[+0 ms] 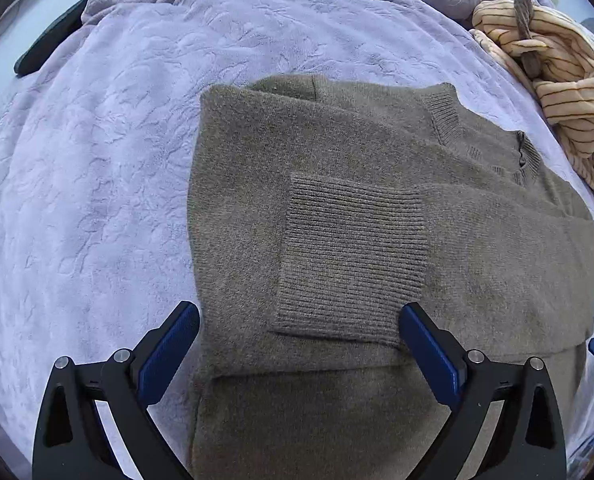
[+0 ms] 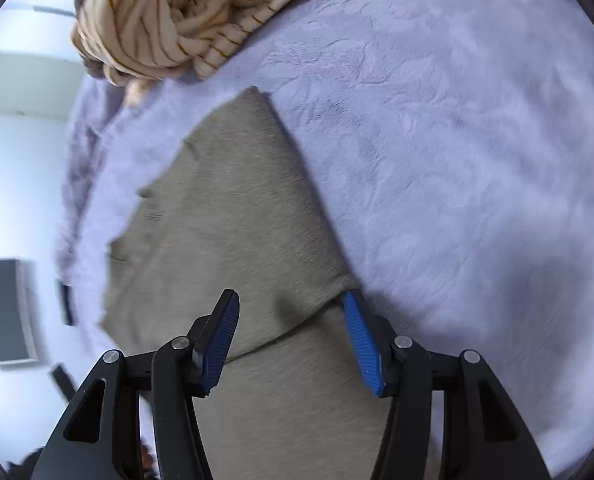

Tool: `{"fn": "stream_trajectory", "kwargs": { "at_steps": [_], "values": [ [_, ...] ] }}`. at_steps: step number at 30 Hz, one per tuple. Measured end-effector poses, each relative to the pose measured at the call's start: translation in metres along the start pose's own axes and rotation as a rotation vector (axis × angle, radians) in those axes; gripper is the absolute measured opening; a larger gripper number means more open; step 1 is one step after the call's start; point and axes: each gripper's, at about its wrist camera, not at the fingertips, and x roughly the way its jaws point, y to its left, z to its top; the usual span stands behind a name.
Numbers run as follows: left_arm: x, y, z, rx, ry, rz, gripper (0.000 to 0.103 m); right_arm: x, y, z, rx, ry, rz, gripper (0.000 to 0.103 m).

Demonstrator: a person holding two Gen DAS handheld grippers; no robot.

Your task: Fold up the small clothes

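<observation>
Olive knit sweater [image 1: 377,208] flat on lilac blanket [image 1: 97,160], ahead of and between both sets of fingers. Sleeves folded in, ribbed cuff [image 1: 349,260] across body; final crosswise fold likely left. Left gripper [image 1: 299,344] spread wide, holding nothing; right gripper [image 2: 291,338] likewise apart, straddling fold crease. Striped garment [image 2: 169,28] beyond, unfolded. Only left view shows cuff and collar; right view blurred.

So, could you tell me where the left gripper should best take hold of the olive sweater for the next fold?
Probably at the olive sweater's left folded edge, near the bottom, coming in from the blanket side. That edge lies flat and straight, beside the open left gripper's left finger, and the ribbed cuff lies loose on top.
</observation>
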Motion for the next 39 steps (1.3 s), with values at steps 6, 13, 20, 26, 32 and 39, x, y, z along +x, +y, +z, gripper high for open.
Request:
{"fn": "stream_trajectory", "kwargs": {
  "at_steps": [6, 13, 20, 26, 32, 39],
  "values": [
    [0.004, -0.001, 0.005, -0.034, 0.013, 0.005, 0.101, 0.028, -0.018, 0.006, 0.106, 0.045, 0.103, 0.05],
    [0.013, -0.015, 0.0, 0.018, 0.005, 0.028, 0.101, 0.025, -0.009, 0.003, 0.006, 0.008, -0.011, 0.033],
    [0.002, -0.013, -0.007, 0.032, 0.024, 0.018, 0.101, 0.02, 0.023, -0.012, -0.191, 0.078, -0.108, 0.059],
    [-0.014, -0.014, -0.027, 0.021, 0.048, 0.006, 0.101, 0.014, 0.048, -0.043, -0.322, 0.139, -0.122, 0.071],
    [-0.033, -0.019, -0.055, 0.036, 0.06, -0.006, 0.101, 0.011, 0.053, -0.077, -0.405, 0.198, -0.155, 0.072],
    [-0.059, -0.027, -0.08, 0.042, 0.067, -0.019, 0.101, -0.009, 0.058, -0.101, -0.497, 0.223, -0.166, 0.078]
  ]
}}
